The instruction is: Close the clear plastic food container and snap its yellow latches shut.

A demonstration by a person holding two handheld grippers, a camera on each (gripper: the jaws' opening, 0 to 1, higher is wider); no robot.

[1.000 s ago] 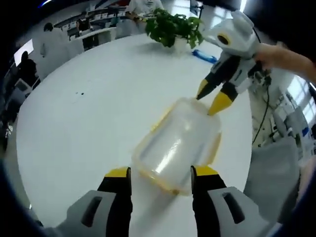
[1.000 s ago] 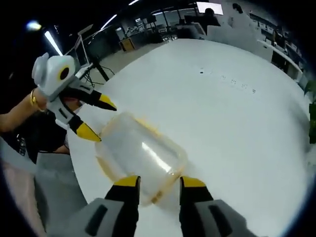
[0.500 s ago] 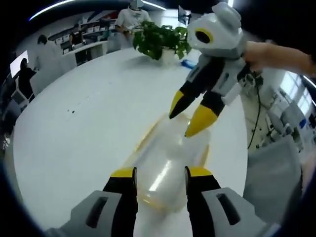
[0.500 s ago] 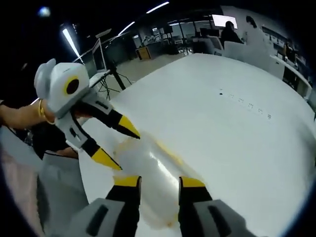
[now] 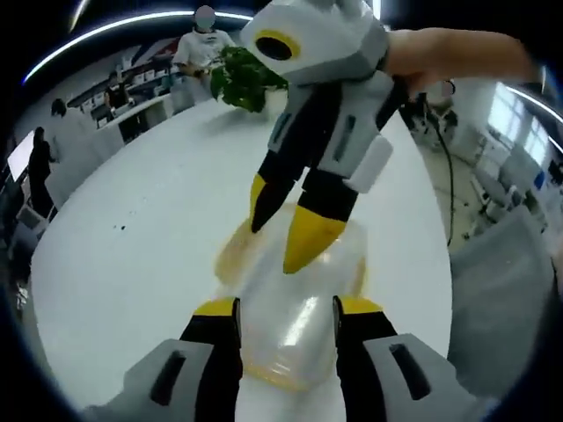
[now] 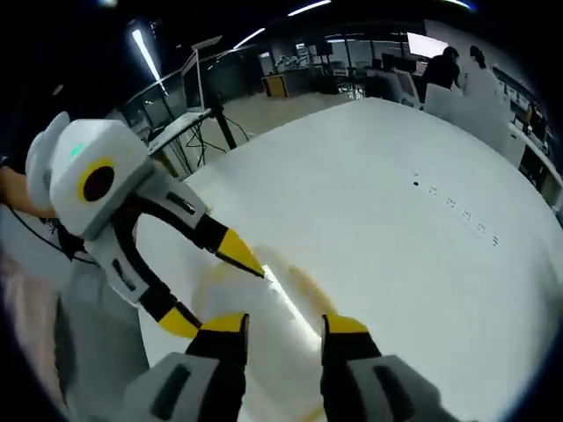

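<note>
The container [image 5: 295, 330] lay on the white table [image 5: 132, 264], between the two grippers. At its near end the left gripper [image 5: 283, 309] stood with jaws apart, one on each side of the clear body; I could not tell whether they touched it. At the far end the right gripper [image 5: 290, 230] came down from above, jaws parted a little, tips at the lid near the yellow rim. From its own view, the right gripper [image 6: 281, 325] straddled the same blurred plastic.

It looked light, thin and slick, likely to skid on the table and flex if squeezed. I would steady it by its stiffer rim and press the latches there, not on the walls.
</note>
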